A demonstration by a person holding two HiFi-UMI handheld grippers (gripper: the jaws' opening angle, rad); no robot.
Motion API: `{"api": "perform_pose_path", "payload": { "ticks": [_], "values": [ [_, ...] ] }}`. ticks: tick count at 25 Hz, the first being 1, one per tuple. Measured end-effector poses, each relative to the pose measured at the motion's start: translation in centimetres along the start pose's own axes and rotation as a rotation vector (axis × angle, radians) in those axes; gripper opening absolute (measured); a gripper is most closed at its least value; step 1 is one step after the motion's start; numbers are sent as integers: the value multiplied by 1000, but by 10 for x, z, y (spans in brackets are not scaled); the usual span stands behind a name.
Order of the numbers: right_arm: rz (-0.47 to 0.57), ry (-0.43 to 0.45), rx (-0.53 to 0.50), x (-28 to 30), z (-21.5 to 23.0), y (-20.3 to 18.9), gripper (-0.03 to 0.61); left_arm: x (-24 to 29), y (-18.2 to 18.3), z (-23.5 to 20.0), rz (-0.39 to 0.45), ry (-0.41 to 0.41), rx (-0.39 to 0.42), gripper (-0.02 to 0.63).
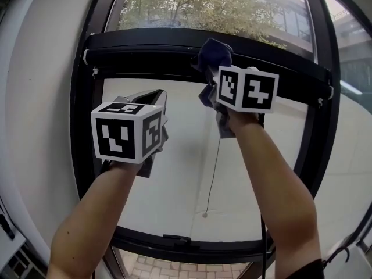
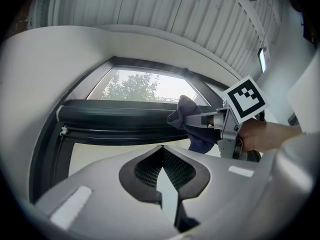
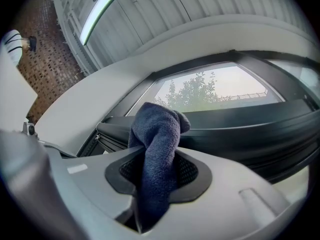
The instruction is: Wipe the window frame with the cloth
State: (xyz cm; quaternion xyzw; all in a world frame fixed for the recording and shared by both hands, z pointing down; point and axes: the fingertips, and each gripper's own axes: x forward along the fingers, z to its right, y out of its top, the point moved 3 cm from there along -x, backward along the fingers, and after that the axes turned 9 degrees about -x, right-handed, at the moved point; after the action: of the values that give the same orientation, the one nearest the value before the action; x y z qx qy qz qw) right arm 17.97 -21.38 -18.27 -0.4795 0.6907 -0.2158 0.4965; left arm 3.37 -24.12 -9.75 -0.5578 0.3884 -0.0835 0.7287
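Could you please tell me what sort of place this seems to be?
Likely indoors in an office or campus building, at a large window: a black window frame, trees and another building outside, and a ribbed ceiling with a strip light.

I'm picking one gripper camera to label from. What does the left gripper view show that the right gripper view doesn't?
Left only: the right gripper from the side, the hand holding it, and the left gripper, its jaws shut and empty. Right only: the cloth seen close up, clamped between the right jaws. Both: the cloth, the black window frame, trees outside.
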Motion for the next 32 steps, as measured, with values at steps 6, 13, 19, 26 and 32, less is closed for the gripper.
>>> {"api": "perform_pose_path", "payload": {
  "ticks": [6,13,19,26,32],
  "values": [
    [6,-12,-4,-21,33,-8,121,25,-12,44,-7,-25,-9,-6],
    [13,-47,-3,-48,83,-14,121,53,-17,95,-16,-74,18,-6],
    [-6,-99,-13,-74,136,-27,121,76,-25,141,-26,-121,-5,-6],
    [-18,-138,-36,-103,194,-43,121,101,-23,198,6,-180,-14,-6],
    [-22,-157,-57,-123,229,-48,121,123,-31,237,2,-211,-28,-6]
  ]
}}
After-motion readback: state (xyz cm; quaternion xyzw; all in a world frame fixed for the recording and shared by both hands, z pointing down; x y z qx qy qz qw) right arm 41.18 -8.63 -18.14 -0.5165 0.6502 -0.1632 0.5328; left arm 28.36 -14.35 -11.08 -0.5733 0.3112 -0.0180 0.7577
